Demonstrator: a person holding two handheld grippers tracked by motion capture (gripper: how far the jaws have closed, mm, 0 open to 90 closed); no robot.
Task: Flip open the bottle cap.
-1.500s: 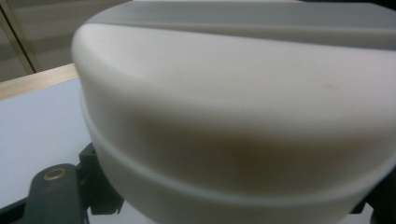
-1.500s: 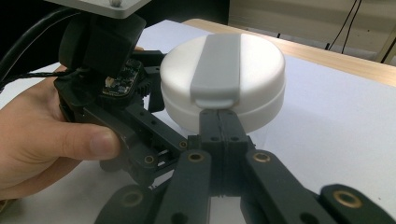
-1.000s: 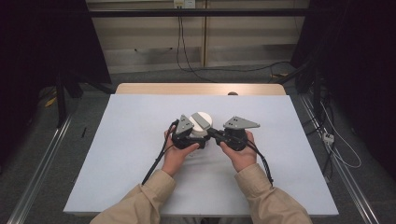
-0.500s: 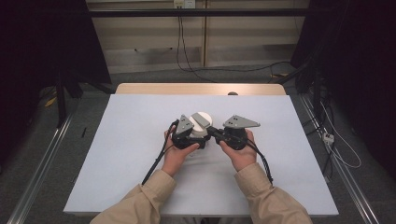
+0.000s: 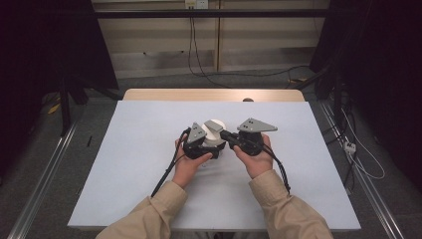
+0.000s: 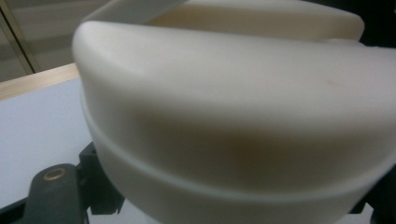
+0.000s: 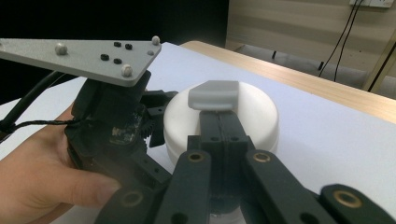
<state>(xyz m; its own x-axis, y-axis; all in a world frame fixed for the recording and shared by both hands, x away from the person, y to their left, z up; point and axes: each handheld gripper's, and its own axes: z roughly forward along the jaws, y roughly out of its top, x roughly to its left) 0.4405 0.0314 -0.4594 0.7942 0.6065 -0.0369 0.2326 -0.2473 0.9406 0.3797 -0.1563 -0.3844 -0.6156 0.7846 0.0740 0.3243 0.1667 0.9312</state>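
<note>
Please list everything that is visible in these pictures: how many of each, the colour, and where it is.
Round container: one, white, middle of the table, between the two grippers.
Tab on the container's lid: one, grey, on top.
Table cover: one, white, over the table.
Table edge: one, light wood, far side.
Cables: several, black, on the wall and floor behind the table.
Left gripper: one, black with a grey plate, at the container's left side.
Right gripper: one, black with a grey plate, fingers closed on the grey tab.
Hands: two, in tan sleeves, near side.
</note>
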